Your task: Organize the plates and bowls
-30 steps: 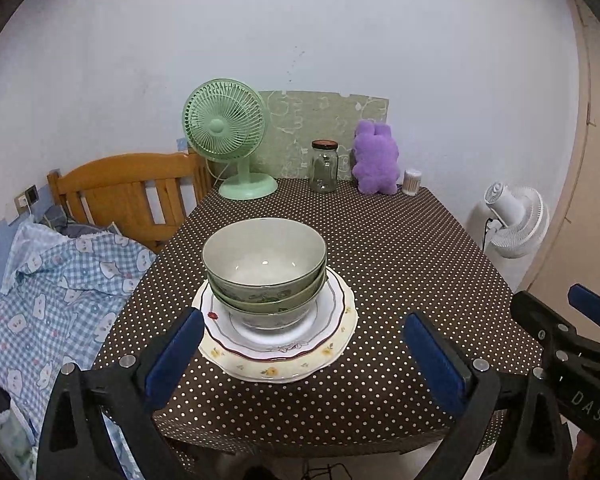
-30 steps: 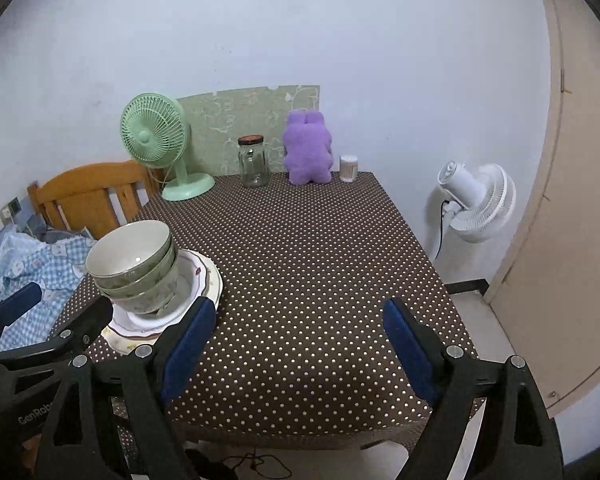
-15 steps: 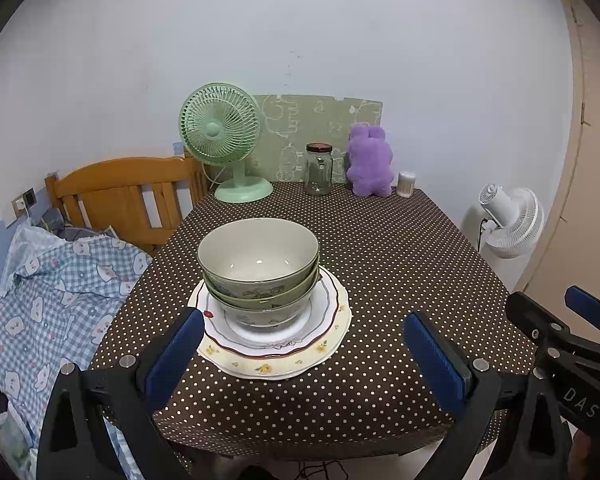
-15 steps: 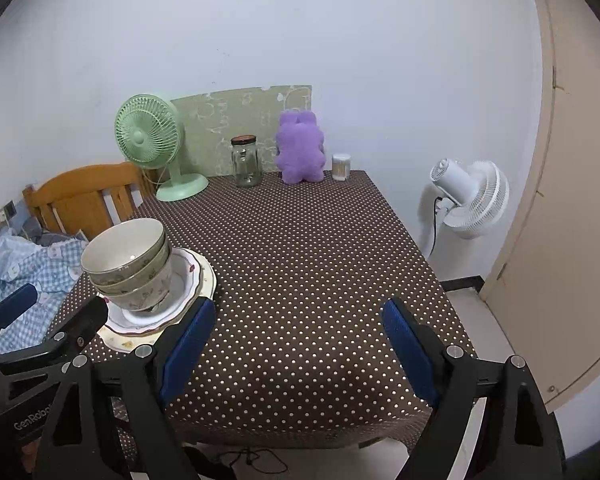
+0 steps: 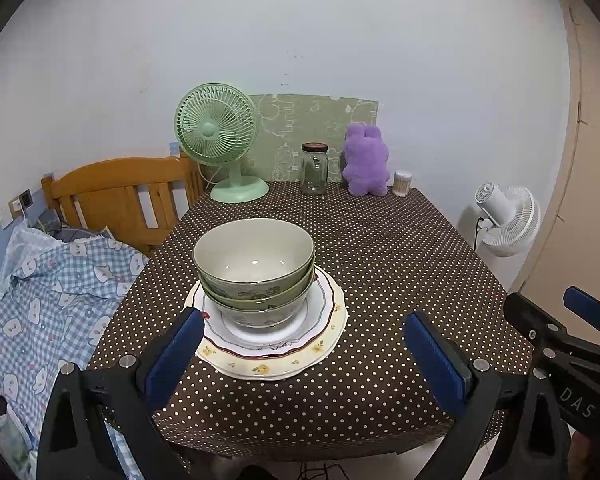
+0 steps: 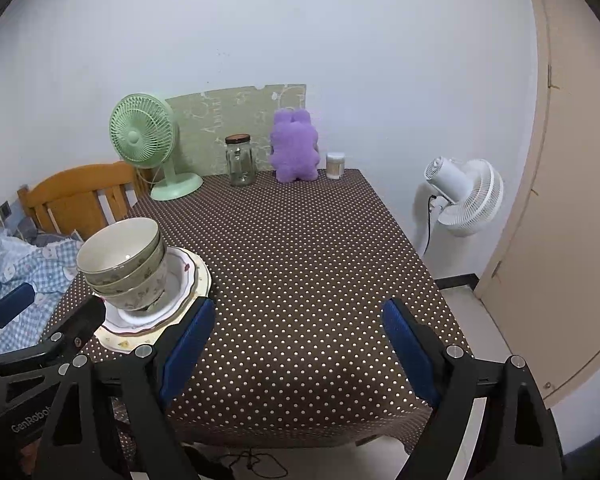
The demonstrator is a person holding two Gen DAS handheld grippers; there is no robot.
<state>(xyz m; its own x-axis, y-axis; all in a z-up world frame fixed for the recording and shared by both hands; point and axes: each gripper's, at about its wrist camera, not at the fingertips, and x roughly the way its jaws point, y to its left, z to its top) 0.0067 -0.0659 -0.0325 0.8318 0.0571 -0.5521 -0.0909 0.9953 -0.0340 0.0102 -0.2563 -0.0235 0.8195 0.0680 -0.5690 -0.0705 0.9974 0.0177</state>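
Three green bowls (image 5: 254, 270) sit nested one inside another on top of two stacked plates (image 5: 284, 360), the smaller white plate with a red-brown rim resting on a wider cream one with yellow flowers. The pile stands near the front left part of the bench (image 5: 380, 264), which is covered in a brown dotted cloth. Nesting the bowls and centring them on the plates keeps everything in one compact tower, and, judging by this arrangement, the sorting looks largely finished.

Both tools hang off the near edge of the bench, clear of the crockery. The left hand-held gripper (image 5: 304, 354) faces the pile directly, its blue pads spread wide with nothing between them; the near rim of the cream plate shows in the gap, but neither pad touches it. The right hand-held gripper (image 6: 296, 344) points at bare cloth to the right of the pile, its pads likewise spread wide and empty. That stance suits a pause or a check of the result more than a grab.

Against the far wall stand a green desk fan (image 5: 220, 140), a glass jar (image 5: 315, 170), a purple plush toy (image 5: 366, 162) and a small container (image 5: 403, 183), all well apart from the dishes. A wooden chair (image 5: 116, 196) stands at the left, a white fan (image 5: 508, 218) at the right.
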